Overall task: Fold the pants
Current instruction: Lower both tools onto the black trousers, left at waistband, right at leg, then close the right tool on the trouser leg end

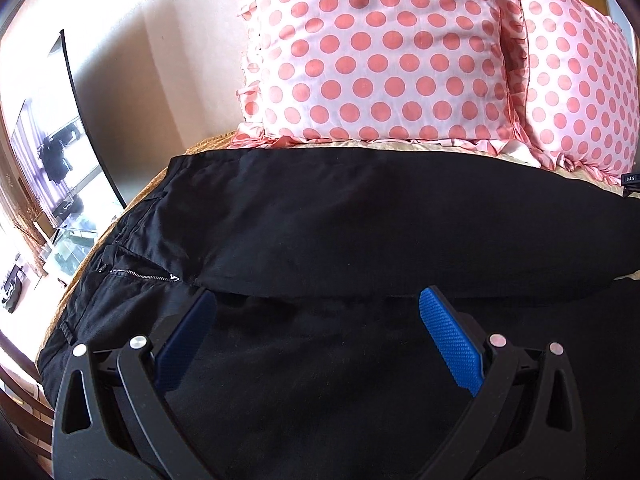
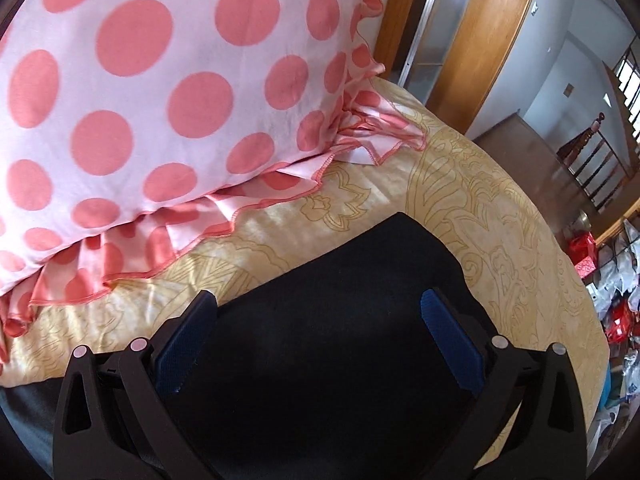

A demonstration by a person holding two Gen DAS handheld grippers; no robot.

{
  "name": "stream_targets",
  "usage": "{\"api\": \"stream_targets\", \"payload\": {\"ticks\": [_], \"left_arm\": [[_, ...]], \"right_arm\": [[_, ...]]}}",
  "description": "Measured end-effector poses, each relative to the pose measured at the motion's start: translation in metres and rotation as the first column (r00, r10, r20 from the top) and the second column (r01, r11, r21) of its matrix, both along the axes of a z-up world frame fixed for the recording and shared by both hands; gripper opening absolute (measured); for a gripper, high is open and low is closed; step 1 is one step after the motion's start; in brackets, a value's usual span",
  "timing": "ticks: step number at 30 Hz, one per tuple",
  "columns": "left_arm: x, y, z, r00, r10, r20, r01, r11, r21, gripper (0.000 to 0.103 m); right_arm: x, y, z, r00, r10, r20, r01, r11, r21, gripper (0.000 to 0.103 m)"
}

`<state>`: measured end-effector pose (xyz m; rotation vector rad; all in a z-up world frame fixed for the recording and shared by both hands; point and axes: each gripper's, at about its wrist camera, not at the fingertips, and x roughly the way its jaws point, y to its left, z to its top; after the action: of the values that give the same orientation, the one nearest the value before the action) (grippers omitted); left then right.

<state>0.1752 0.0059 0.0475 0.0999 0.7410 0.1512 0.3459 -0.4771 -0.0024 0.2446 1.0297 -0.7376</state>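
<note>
Black pants lie spread flat on the yellow bedspread, waistband and zipper at the left. My left gripper is open, its blue pads wide apart, just above the near leg beside the crotch. In the right wrist view a leg end of the pants lies on the bedspread. My right gripper is open over that leg end and holds nothing.
Two pink polka-dot pillows stand at the head of the bed, just beyond the pants. A mirror leans on the wall at the left. The bed's right edge drops to a floor with clutter and a wooden door frame.
</note>
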Motion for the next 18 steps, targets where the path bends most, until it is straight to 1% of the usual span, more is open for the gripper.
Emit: {"api": "stream_targets", "payload": {"ticks": [6, 7, 9, 11, 15, 16, 17, 18], "left_arm": [[0.005, 0.003, -0.006, 1.0, 0.002, -0.02, -0.003, 1.0, -0.013, 0.101], [0.006, 0.002, -0.007, 1.0, 0.002, -0.023, -0.002, 1.0, -0.012, 0.101], [0.006, 0.001, -0.009, 1.0, 0.003, -0.031, -0.003, 1.0, -0.002, 0.101], [0.006, 0.0, -0.009, 0.999, 0.005, -0.034, -0.005, 1.0, 0.006, 0.101], [0.006, 0.002, -0.009, 0.999, 0.021, -0.034, -0.02, 1.0, 0.022, 0.101], [0.006, 0.002, -0.01, 0.999, 0.026, -0.036, -0.026, 0.999, 0.024, 0.101], [0.007, 0.003, -0.01, 0.999, 0.032, -0.039, -0.031, 0.999, 0.026, 0.101], [0.007, 0.004, -0.011, 0.999, 0.034, -0.042, -0.033, 0.999, 0.027, 0.101]], "right_arm": [[-0.011, -0.005, -0.005, 0.998, 0.012, 0.061, -0.015, 0.998, 0.056, 0.102], [-0.012, -0.006, -0.005, 0.998, 0.014, 0.067, -0.018, 0.998, 0.067, 0.1], [-0.013, -0.009, -0.005, 0.997, 0.007, 0.082, -0.016, 0.995, 0.101, 0.094], [-0.012, -0.007, -0.003, 0.996, 0.007, 0.084, -0.015, 0.995, 0.099, 0.09], [-0.01, -0.009, -0.005, 0.994, -0.026, 0.106, 0.013, 0.993, 0.116, 0.091], [-0.008, -0.008, -0.005, 0.994, -0.02, 0.104, 0.009, 0.994, 0.107, 0.089], [-0.006, -0.006, -0.006, 0.995, 0.0, 0.101, -0.008, 0.996, 0.085, 0.081], [-0.005, -0.005, -0.006, 0.993, 0.029, 0.116, -0.039, 0.996, 0.079, 0.078]]}}
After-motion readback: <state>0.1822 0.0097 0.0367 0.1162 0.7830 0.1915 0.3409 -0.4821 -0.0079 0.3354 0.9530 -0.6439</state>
